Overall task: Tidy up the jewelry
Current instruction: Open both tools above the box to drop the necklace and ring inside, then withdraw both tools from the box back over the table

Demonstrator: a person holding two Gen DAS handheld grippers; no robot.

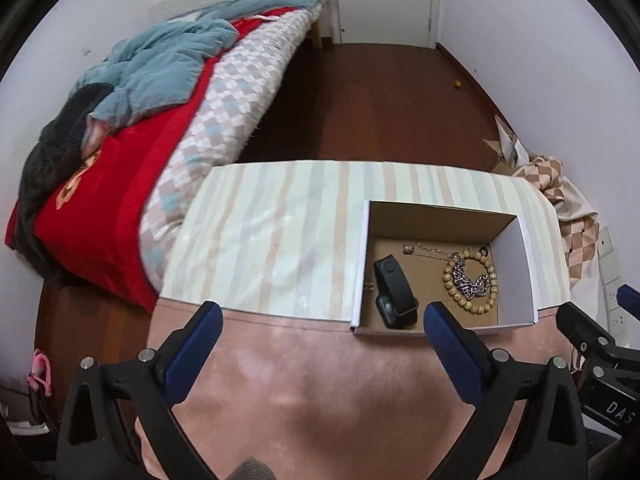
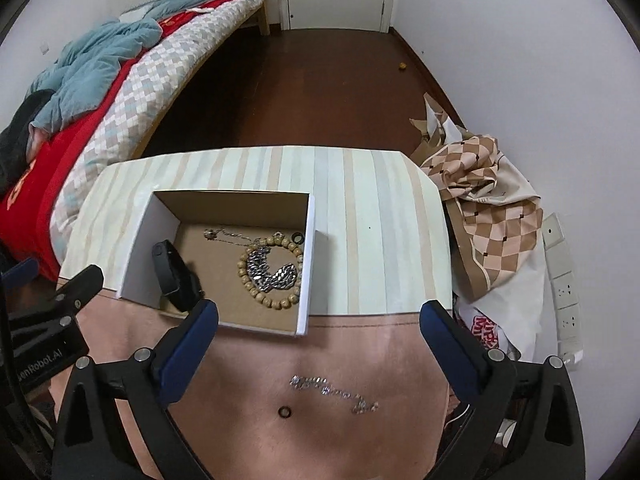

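An open cardboard box [image 2: 308, 264] [image 1: 520, 256] stands on the table. It holds a black smartwatch [image 2: 174, 278] [image 1: 394, 292], a wooden bead bracelet [image 2: 244, 276] [image 1: 450, 284], a silver chain [image 2: 272, 270] [image 1: 474, 286], a thin necklace [image 2: 224, 236] [image 1: 424, 249] and a small black ring [image 2: 298, 238]. On the pink cloth [image 2: 320, 432] in front lie a sparkly bracelet [image 2: 334, 394] and a black ring [image 2: 284, 412]. My right gripper [image 2: 320, 320] is open and empty above them. My left gripper [image 1: 322, 320] is open and empty, left of the box.
The table has a striped cover [image 1: 280, 224]. A bed with red and checked bedding [image 1: 168, 120] stands at the left. A checked cloth heap [image 2: 488, 208] and a power strip [image 2: 564, 280] lie at the right. Brown floor [image 2: 320, 88] lies beyond.
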